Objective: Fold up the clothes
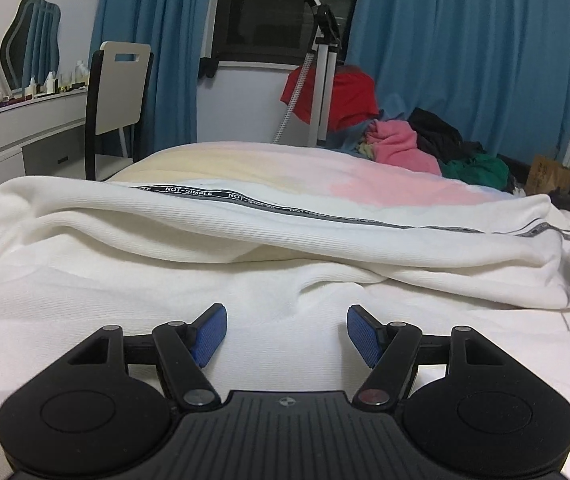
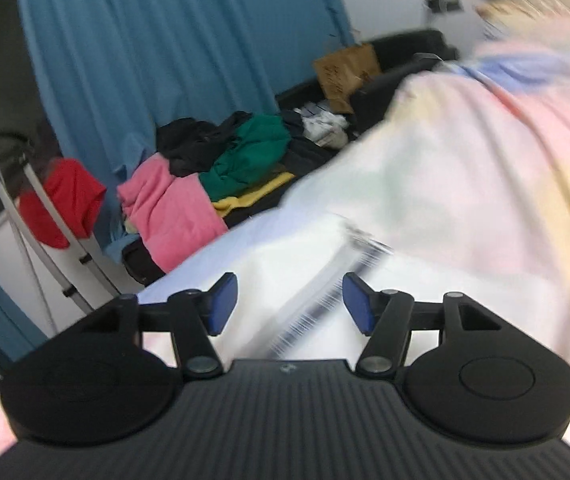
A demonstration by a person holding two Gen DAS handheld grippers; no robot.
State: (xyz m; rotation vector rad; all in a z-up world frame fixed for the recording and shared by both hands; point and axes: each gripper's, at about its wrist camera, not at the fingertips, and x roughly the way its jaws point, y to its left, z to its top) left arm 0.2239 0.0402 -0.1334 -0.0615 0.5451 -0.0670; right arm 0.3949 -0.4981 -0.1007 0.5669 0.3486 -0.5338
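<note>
A white ribbed garment (image 1: pixel 245 224) with a black "NOT-SIMPLE" printed tape along its seam lies across the bed, folded over on itself. My left gripper (image 1: pixel 287 334) is open and empty, low over the garment's near white cloth. My right gripper (image 2: pixel 289 303) is open and empty above the same white garment (image 2: pixel 309 264); the striped tape runs between its blue pads. The right wrist view is blurred by motion.
A pastel bedspread (image 1: pixel 325 176) covers the bed. A pile of pink, green and black clothes (image 2: pixel 213 176) lies at the bed's far side, with a red garment on a steamer stand (image 1: pixel 325 92). A chair (image 1: pixel 119 100) and a dresser stand at the left. Blue curtains hang behind.
</note>
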